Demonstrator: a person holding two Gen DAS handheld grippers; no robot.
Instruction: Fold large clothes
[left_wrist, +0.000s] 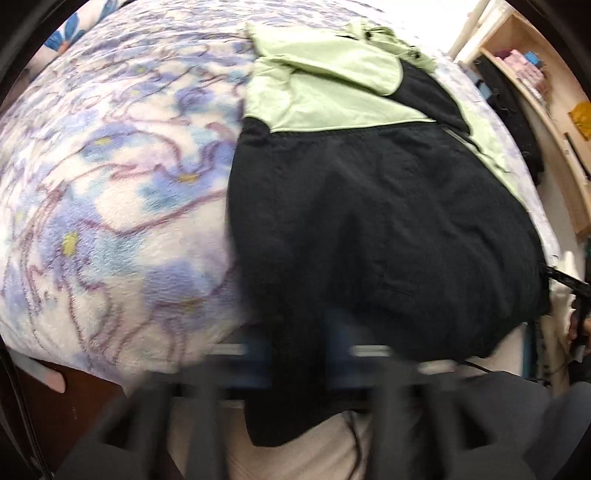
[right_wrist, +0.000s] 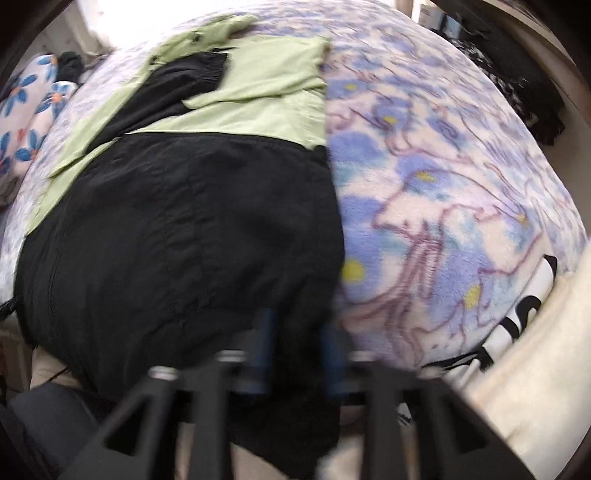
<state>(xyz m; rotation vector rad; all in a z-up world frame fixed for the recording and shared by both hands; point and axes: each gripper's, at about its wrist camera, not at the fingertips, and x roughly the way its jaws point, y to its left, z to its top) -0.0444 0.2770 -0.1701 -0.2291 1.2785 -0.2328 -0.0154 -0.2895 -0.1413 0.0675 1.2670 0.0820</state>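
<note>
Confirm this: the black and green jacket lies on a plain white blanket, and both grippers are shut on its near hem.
Not plain white: the blanket is a purple and blue floral print, as the left wrist view shows. The rest stands: the jacket lies on it, with the left gripper and right gripper shut on its near hem.

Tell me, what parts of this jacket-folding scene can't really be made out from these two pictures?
- Left gripper: fingertips motion-blurred, grip on the jacket hem unclear, left wrist view.
- Right gripper: same blur, right wrist view.
- Jacket's hem: hangs over the blanket edge, behind the grippers.
- Shelf items: small, at the frame edge.
</note>
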